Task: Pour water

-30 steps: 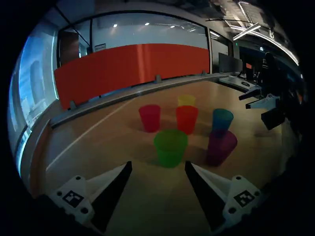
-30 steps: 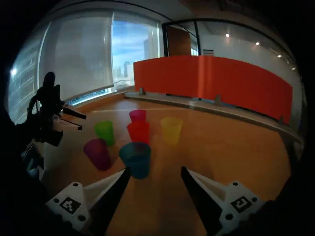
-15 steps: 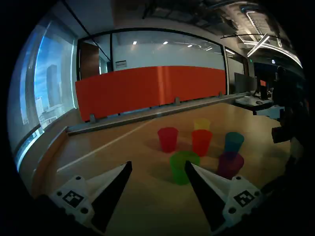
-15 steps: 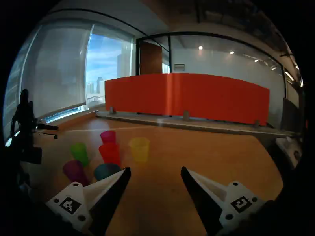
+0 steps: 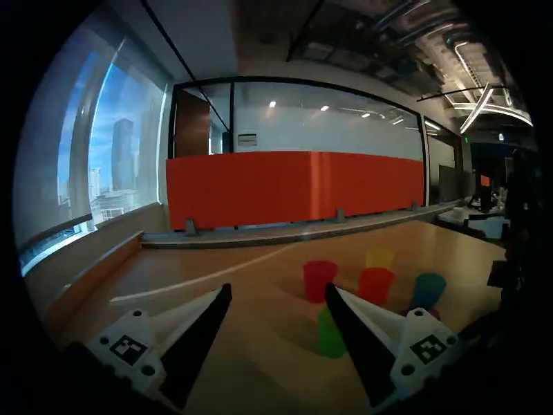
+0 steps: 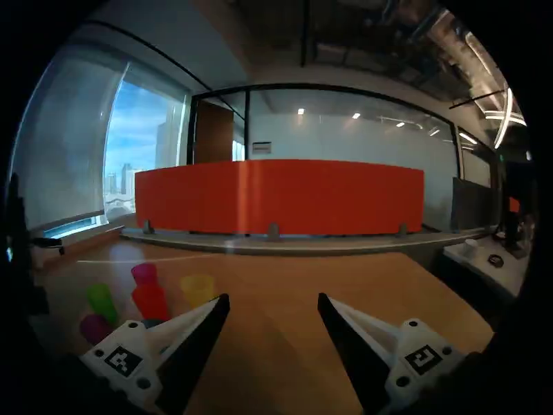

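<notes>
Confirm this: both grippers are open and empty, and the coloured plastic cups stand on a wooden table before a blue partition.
No: the long partition is orange-red, not blue; the right gripper view shows it. The left gripper and right gripper are open and empty, coloured plastic cups on the wooden table.

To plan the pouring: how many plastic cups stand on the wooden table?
6 translucent plastic cups: pink and yellow farthest, orange and teal between, green and purple nearest, partly hidden behind gripper fingers.
</notes>
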Demonstrator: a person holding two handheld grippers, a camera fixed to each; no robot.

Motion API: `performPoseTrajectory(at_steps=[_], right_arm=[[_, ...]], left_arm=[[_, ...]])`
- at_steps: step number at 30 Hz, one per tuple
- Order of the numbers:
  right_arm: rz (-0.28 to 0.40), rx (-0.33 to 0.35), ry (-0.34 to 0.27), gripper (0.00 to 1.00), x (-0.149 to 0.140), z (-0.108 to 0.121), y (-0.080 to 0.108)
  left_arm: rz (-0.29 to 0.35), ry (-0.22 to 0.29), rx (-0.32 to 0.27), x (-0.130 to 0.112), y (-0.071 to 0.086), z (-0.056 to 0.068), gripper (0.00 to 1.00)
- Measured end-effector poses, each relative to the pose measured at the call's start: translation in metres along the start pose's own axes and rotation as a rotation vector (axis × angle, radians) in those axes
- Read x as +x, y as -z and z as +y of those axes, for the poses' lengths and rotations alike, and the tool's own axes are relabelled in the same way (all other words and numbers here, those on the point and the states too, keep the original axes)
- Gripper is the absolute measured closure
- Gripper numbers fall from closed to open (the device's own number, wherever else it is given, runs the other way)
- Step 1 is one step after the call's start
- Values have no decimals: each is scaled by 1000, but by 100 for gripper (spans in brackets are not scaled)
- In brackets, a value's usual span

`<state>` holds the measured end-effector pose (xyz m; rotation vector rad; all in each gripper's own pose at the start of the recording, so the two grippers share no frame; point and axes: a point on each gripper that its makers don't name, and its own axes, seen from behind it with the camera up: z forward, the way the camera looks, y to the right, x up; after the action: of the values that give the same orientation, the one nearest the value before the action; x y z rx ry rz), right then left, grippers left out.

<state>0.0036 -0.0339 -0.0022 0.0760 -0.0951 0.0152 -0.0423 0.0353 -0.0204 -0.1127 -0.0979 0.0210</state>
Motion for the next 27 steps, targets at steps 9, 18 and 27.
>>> performPoseTrajectory(at_steps=[9,18,27], right_arm=[[56,-91,14,1,8,10,4],[69,-100,-7,1,11,9,4],[81,-136,16,1,14,21,8]], left_arm=[[63,35,76,12,1,-3,0],[121,77,106,24,0,1,0],[138,24,155,11,-5,5,0]])
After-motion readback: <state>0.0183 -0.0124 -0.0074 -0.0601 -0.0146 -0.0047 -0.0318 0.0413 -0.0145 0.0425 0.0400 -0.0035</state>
